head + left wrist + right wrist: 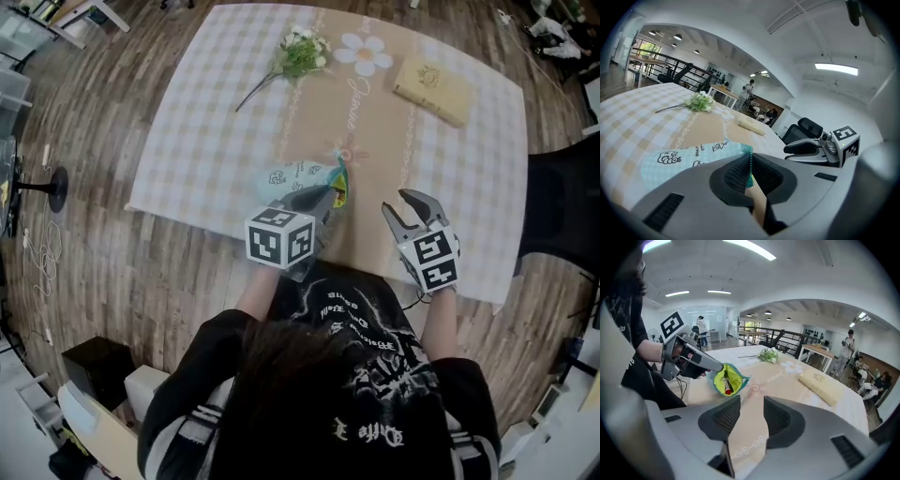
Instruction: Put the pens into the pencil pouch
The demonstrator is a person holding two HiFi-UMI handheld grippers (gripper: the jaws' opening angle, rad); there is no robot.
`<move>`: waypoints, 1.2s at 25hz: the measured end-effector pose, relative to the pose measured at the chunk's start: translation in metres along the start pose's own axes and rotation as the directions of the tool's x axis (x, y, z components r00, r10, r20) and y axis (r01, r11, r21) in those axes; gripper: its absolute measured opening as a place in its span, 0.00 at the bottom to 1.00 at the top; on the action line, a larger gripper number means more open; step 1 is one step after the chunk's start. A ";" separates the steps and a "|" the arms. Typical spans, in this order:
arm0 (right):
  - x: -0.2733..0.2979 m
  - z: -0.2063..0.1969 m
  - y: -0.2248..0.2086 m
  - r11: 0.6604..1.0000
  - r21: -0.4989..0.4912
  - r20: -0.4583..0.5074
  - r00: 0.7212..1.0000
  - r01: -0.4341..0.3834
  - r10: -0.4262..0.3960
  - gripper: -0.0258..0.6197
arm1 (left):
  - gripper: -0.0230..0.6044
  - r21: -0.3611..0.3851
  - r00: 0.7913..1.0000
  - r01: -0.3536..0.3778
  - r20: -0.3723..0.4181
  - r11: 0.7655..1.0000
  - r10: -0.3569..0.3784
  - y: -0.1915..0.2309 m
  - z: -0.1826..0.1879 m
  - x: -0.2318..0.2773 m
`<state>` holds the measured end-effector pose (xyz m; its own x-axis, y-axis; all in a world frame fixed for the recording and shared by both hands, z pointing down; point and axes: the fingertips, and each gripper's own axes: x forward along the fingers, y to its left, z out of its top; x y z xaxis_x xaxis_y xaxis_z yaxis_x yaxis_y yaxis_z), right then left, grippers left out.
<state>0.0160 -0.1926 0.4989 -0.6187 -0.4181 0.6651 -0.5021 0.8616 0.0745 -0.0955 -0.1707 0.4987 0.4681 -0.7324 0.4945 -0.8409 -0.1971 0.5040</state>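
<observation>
Table point(187, 112); pencil pouch point(735, 376) near centre, mouth open, edge clamped in left gripper point(750, 165) fingers; right gripper point(747, 416) to its right, fingers apart, empty; pen point(727, 385) inside; loading apparently complete; next probably zipping shut.

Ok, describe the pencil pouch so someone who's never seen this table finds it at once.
Look at the checked tablecloth, near edge, in the middle. The pencil pouch sits there, its rim pinched in the left gripper's jaws. Unlike the flower sprig and cream book farther back, it is mint fabric with doodles, lime lining, and a pen inside.
</observation>
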 end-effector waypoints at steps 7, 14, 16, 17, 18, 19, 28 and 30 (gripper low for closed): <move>-0.018 -0.026 -0.008 1.000 0.026 0.010 1.000 -0.012 0.012 0.29 | 0.08 -0.028 0.996 -0.070 -0.057 0.997 0.069 -0.010 -0.038 0.024; -0.027 -0.049 -0.005 0.997 0.056 0.048 0.998 -0.053 0.051 0.28 | 0.08 -0.046 0.977 -0.188 -0.109 0.981 0.182 -0.016 -0.083 0.039; -0.029 -0.055 -0.004 0.997 0.059 0.060 0.997 -0.057 0.053 0.27 | 0.09 -0.051 0.970 -0.217 -0.123 0.975 0.210 -0.016 -0.094 0.040; -0.030 -0.056 -0.004 0.997 0.057 0.064 0.996 -0.059 0.055 0.27 | 0.09 -0.057 0.967 -0.230 -0.127 0.971 0.222 -0.015 -0.098 0.040; -0.031 -0.058 -0.004 0.996 0.059 0.067 0.996 -0.062 0.058 0.27 | 0.09 -0.064 0.965 -0.239 -0.130 0.969 0.229 -0.016 -0.101 0.040; -0.032 -0.060 -0.004 0.996 0.066 0.070 0.996 -0.065 0.061 0.27 | 0.09 -0.073 0.963 -0.244 -0.133 0.967 0.233 -0.017 -0.104 0.040; -0.047 -0.066 -0.023 0.978 0.206 0.188 0.982 -0.039 -0.001 0.28 | 0.35 -0.033 0.963 -0.270 -0.006 0.962 0.270 -0.036 -0.096 0.023; -0.053 -0.072 -0.032 0.967 0.256 0.219 0.975 -0.019 -0.039 0.28 | 0.35 -0.024 0.966 -0.244 0.076 0.969 0.245 -0.047 -0.086 0.015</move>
<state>0.1080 -0.1770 0.5152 -0.7159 -0.5043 0.4829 -0.6284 0.7669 -0.1306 -0.0257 -0.1168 0.5433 0.2254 -0.8057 0.5478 -0.9231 0.0032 0.3845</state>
